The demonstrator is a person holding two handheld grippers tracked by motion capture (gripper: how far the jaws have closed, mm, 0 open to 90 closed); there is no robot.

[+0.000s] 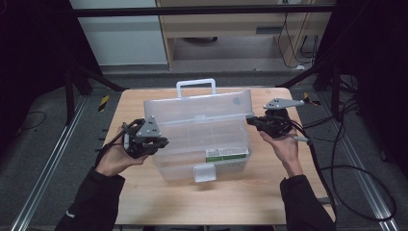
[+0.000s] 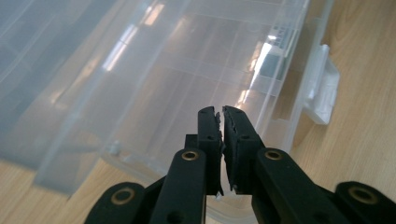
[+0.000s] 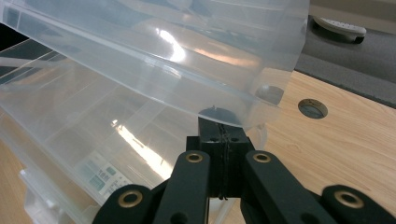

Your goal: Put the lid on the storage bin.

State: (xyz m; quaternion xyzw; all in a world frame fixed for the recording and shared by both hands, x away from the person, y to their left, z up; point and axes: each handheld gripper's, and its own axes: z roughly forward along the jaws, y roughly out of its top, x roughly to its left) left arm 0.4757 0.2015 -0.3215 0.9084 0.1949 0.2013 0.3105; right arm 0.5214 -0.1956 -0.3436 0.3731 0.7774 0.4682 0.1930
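My left claw (image 1: 161,142) sits at the left end of the clear plastic box (image 1: 202,144), its jaws drawn nearly together with nothing between them, just over the box's near rim. The box stands mid-desk (image 1: 144,192) with its lid (image 1: 199,107) raised, white latch (image 1: 204,172) facing me. My right claw (image 1: 250,120) is at the lid's right edge, jaws pressed together, touching the lid.
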